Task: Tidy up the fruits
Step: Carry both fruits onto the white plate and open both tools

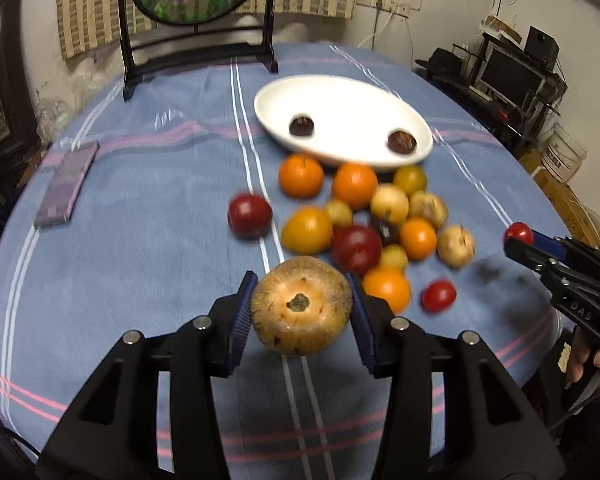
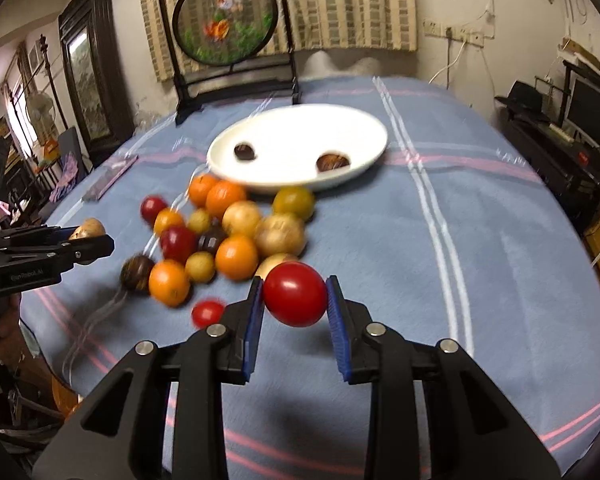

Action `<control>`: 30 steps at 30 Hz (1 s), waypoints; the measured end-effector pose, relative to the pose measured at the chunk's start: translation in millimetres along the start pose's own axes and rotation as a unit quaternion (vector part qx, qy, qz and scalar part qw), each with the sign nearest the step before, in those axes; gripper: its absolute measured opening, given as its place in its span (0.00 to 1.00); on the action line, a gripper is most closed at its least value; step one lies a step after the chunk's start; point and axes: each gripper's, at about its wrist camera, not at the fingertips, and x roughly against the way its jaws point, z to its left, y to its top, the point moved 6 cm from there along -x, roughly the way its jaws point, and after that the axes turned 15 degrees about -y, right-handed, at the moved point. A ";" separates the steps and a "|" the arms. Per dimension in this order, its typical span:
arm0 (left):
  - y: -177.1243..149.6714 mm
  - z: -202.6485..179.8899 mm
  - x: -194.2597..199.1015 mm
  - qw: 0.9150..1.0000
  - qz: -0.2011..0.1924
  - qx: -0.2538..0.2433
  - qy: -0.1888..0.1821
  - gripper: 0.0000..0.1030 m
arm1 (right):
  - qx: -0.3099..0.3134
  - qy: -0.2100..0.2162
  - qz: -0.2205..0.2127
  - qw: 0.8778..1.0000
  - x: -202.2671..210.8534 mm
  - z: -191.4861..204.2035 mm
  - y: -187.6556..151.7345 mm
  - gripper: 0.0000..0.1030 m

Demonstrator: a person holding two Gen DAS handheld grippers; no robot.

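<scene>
Left gripper [image 1: 300, 312] clamps a tan, speckled round fruit [image 1: 301, 305] clear of the blue striped tablecloth [image 1: 140, 264]; right gripper [image 2: 295, 304] pinches a red tomato [image 2: 295, 294], likewise lifted. Both loads look bound for the white oval plate [image 1: 340, 96], which holds two dark fruits. The loose fruit pile [image 1: 364, 216] lies between grippers and plate, so each carry probably must pass above it.

Black left gripper [image 1: 301, 312], blue ribbed pads, silver screws, possibly "DAS" lettering
</scene>
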 end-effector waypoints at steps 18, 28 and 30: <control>117.8 -4.8 -102.2 1.000 0.025 -0.007 -0.007 0.44 | 0.016 0.018 0.003 1.000 -78.4 14.7 100.4 0.30; 131.0 22.0 -146.1 0.998 0.053 0.021 0.003 0.45 | 0.044 0.020 0.037 0.998 -125.2 31.2 108.4 0.30; 133.2 26.9 -149.3 0.998 0.051 0.030 0.000 0.47 | 0.048 0.018 0.046 0.998 -131.5 32.0 106.0 0.31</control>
